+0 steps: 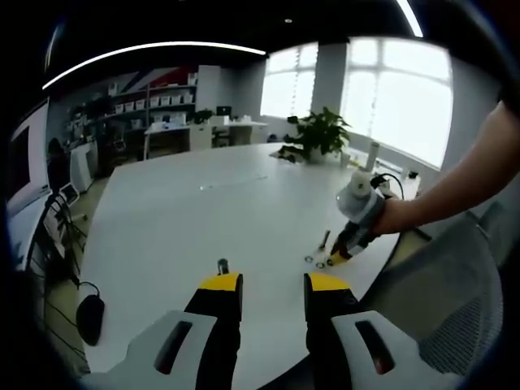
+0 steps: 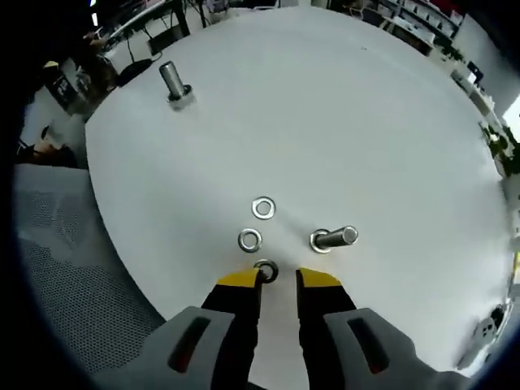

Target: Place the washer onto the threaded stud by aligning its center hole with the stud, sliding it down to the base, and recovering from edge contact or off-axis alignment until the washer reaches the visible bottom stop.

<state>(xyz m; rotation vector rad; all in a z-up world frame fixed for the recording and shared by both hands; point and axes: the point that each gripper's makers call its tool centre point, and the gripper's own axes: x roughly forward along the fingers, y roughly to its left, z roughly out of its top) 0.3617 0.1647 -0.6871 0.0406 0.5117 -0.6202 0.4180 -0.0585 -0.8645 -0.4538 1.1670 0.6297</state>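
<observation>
from the right gripper view i see three washers lying flat on the white desk [image 2: 341, 114], and the nearest washer [image 2: 266, 270] lies just in front of the right gripper [image 2: 278, 278], between its yellow tips or touching the left one; i cannot tell if it is already pinched. the jaws stand a little apart, with a narrow gap, so i judge they are open and not yet holding anything. a second washer [image 2: 249, 240] lies a bit farther and to the left, and a third washer [image 2: 263, 209] lies beyond that. the threaded stud [image 2: 334, 239] stands on its base just to the right of the washers and a little farther than the jaws; its long axis rises from the desk and appears tilted toward the right in this view. another stud [image 2: 173, 83] stands far away at the left, well apart. in the left gripper view the left gripper [image 1: 273, 282] hovers over the near desk edge with its jaws open and empty, near a small bolt [image 1: 223, 266], while the right gripper works far to the right. so the right gripper is clearly the nearer one. i think the next move needs closing on the nearest washer, then lifting it and carrying it right and slightly forward over the stud top.
</observation>
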